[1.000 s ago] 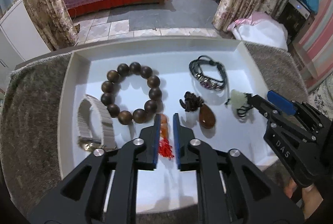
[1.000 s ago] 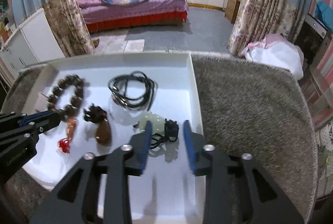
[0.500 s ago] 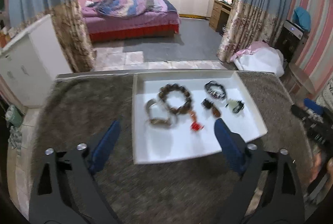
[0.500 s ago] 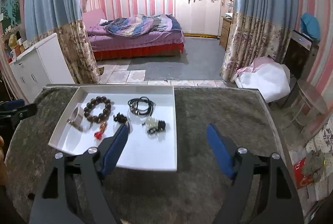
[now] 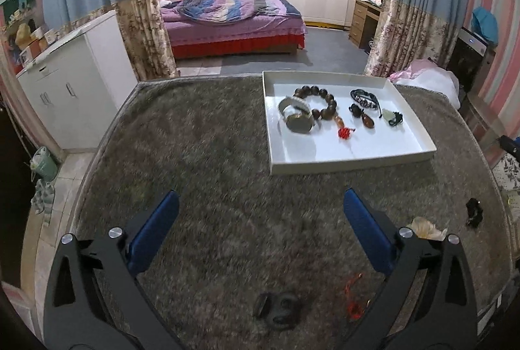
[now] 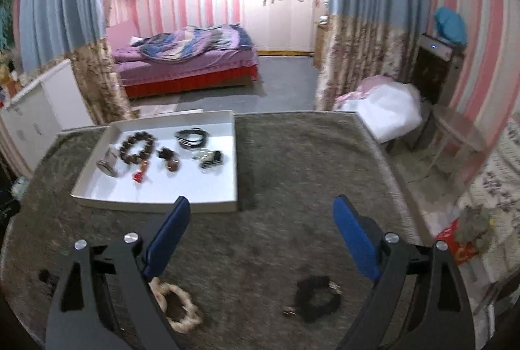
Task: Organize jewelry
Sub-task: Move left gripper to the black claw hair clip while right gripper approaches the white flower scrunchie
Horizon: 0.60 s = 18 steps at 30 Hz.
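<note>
Hovering over the grey furry tabletop (image 5: 208, 155), both grippers are empty. The left gripper (image 5: 260, 233) has its blue fingers (image 5: 152, 233) spread wide and still parting, with only fur between them; the right gripper (image 6: 260, 233) likewise stands wide and opening, holding nothing.

Farther off sits the white tray (image 5: 351, 161), to the right in the left view and to the left in the right view (image 6: 156, 207). In it, from left to right, lie a watch (image 5: 297, 119), a dark bead bracelet (image 5: 320, 101) touching the watch, an orange charm with a red tassel (image 5: 345, 131), a brown pendant (image 5: 366, 120), a black cord bracelet (image 5: 364, 98) at the far side, and a pale green pendant (image 5: 391, 116).

Loose on the tabletop near the left gripper are a dark ring-shaped piece (image 5: 278, 311) and a red cord (image 5: 356, 294). Near the right gripper lie a cream fuzzy ring (image 6: 177, 307) and a black bracelet (image 6: 317, 298), both blurred.
</note>
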Motion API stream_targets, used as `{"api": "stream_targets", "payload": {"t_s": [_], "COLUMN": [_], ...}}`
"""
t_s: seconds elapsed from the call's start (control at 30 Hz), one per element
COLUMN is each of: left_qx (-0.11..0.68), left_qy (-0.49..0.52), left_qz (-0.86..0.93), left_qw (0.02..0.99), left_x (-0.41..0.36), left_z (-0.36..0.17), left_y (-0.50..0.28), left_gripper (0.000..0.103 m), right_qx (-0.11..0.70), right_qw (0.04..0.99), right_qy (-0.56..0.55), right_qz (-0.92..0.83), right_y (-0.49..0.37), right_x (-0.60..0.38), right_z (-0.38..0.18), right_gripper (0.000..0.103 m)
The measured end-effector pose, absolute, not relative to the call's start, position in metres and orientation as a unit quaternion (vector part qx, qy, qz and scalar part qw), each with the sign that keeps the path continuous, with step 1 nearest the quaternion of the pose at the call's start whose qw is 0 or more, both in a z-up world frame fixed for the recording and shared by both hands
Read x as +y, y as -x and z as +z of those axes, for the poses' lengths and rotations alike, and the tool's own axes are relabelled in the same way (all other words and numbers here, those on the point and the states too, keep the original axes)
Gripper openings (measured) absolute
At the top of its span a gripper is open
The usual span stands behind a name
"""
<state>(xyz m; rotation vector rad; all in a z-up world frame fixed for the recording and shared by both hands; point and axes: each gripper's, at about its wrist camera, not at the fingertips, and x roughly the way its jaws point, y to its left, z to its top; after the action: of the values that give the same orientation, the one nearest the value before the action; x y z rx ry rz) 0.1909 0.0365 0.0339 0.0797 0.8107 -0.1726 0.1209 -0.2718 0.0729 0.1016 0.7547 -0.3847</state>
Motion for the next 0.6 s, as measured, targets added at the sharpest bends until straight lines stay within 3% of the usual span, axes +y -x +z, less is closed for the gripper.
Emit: {"api": "stream_targets", "payload": {"t_s": [0.33,0.6], "left_qx": [0.391,0.41], "left_qy": [-0.018,0.002], "left_qz": [-0.1,-0.108], "left_qw": [0.915,0.906], "left_x": [0.03,0.04], "left_z": [0.012,-0.005], "left_y": [-0.163,-0.145], "left_gripper": [0.1,0.1], "right_qx": [0.361,0.405], "right_qw": [0.907,0.89], "right_qy": [-0.074,-0.088], "right_qz": [-0.202,-0.191], "right_y": [-0.086,-0.083], "right_x": [-0.278,-0.258], "right_z": [0.063,0.022], "right_gripper": [0.09,0.09]}}
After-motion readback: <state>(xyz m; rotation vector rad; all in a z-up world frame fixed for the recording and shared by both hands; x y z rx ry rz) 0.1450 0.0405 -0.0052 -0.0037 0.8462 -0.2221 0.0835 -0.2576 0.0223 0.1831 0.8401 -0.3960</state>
